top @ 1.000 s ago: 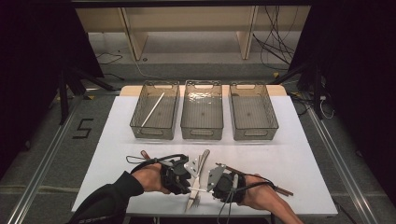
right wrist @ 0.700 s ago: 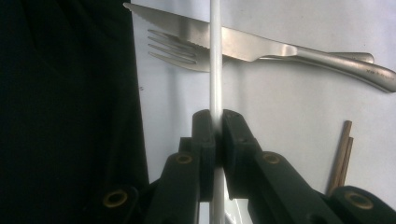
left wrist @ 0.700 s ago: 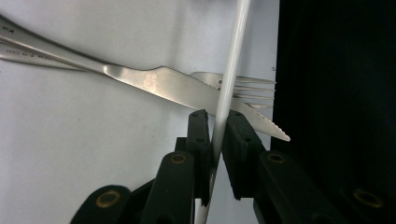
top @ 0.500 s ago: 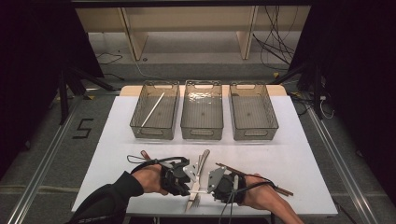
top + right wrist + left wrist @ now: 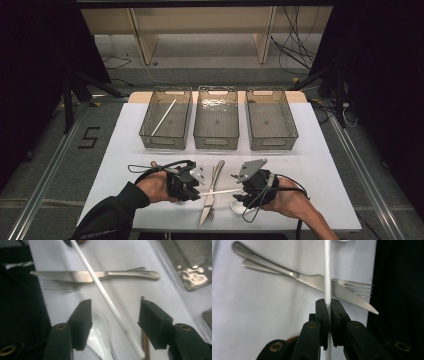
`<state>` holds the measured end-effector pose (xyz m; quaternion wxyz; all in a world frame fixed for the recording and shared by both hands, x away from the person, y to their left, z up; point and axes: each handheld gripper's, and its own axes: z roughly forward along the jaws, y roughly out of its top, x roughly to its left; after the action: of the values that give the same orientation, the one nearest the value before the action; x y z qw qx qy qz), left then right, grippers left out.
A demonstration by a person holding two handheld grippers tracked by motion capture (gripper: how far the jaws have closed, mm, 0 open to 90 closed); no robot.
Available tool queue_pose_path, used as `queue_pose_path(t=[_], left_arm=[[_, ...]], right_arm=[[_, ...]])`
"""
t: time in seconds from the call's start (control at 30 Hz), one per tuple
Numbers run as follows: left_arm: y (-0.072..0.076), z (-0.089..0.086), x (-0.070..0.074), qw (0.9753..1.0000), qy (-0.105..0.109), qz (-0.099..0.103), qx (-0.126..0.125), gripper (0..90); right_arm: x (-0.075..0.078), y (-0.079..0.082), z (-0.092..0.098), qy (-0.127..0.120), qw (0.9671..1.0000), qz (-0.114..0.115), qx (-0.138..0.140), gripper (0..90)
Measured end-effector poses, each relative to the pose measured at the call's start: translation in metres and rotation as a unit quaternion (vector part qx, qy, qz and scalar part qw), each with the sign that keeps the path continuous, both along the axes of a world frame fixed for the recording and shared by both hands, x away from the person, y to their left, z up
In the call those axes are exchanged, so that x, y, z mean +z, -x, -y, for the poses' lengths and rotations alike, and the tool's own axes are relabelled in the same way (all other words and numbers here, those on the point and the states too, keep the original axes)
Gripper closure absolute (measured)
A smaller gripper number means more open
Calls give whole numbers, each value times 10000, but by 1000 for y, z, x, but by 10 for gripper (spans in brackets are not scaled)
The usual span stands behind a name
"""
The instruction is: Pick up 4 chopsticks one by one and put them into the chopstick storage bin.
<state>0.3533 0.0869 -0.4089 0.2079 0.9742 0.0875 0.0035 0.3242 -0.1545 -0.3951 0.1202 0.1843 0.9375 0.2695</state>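
From the high view, I hold two grippers over the near edge of a white tabletop point(image 5: 125, 130). My left gripper point(image 5: 196, 185) pinches one end of a thin white chopstick point(image 5: 220, 191), which runs level toward my right gripper point(image 5: 239, 187). Beneath the stick lie one knife point(image 5: 212, 195) and one fork point(image 5: 210, 212), side by side. A white spoon point(image 5: 239, 207) sits by my right hand. Three clear bins point(image 5: 216, 142) stand in a row at the far side — the left one holds a second white chopstick point(image 5: 163, 118). Grey floor and a wooden shelf frame lie beyond.

In the left gripper view, my jaws are pressed together on the chopstick point(image 5: 327, 270) — slim, smooth, plain white — crossing above the knife point(image 5: 312, 280) and the fork point(image 5: 354, 286).

In the right gripper view, my jaws are spread wide, the chopstick point(image 5: 105, 297) passing between them, untouched. The spoon point(image 5: 100, 340) lies by the left jaw, and a brown stick point(image 5: 144, 345) by the right.
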Motion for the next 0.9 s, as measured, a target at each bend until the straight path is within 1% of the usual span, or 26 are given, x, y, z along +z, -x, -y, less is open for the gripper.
queue_pose_path(t=[0.1, 0.17, 0.27, 0.33, 0.4, 0.47, 0.5, 0.53, 0.57, 0.6, 0.67, 0.7, 0.73, 0.8, 0.83, 0.9], left_arm=[[-5, -7, 5, 9998, 76, 69, 197, 853], [-7, -13, 8, 9989, 185, 113, 406, 853], [-13, -21, 12, 9972, 250, 197, 673, 853], [-17, -26, 14, 9955, 304, 239, 865, 853], [-21, -32, 16, 9937, 340, 285, 1029, 853], [-24, -38, 18, 9911, 402, 340, 1222, 853], [-26, -40, 19, 9887, 483, 408, 1358, 853], [-28, -43, 20, 9874, 529, 423, 1428, 853], [-30, -47, 22, 9862, 537, 482, 1493, 853], [-33, -50, 23, 9838, 574, 539, 1613, 853], [-38, -57, 27, 9775, 718, 613, 1884, 853], [-41, -61, 28, 9749, 775, 634, 1988, 853], [-44, -65, 30, 9727, 790, 664, 2077, 852], [-51, -73, 33, 9669, 858, 717, 2296, 853], [-55, -77, 35, 9645, 882, 710, 2387, 853], [-62, -86, 37, 9582, 919, 752, 2602, 853]], right_arm=[[2, -3, 8, -159, 9995, -10, -287, 378], [3, -5, 14, -259, 9986, -39, -455, 359], [3, -8, 22, -349, 9973, -86, -646, 342], [2, -9, 26, -398, 9960, -123, -786, 335], [1, -11, 30, -396, 9953, -170, -872, 322], [-1, -12, 33, -400, 9942, -223, -971, 310], [-2, -13, 35, -390, 9938, -263, -1007, 305], [-3, -14, 36, -365, 9934, -277, -1048, 304], [-4, -15, 37, -360, 9927, -281, -1114, 304], [-6, -16, 39, -334, 9923, -268, -1158, 303], [-8, -17, 41, -330, 9910, -295, -1261, 299], [-8, -18, 43, -343, 9907, -313, -1279, 299], [-9, -18, 43, -345, 9901, -347, -1314, 299], [-10, -18, 44, -333, 9898, -339, -1344, 295], [-10, -18, 44, -324, 9897, -341, -1349, 294], [-11, -17, 44, -309, 9895, -342, -1373, 290]])
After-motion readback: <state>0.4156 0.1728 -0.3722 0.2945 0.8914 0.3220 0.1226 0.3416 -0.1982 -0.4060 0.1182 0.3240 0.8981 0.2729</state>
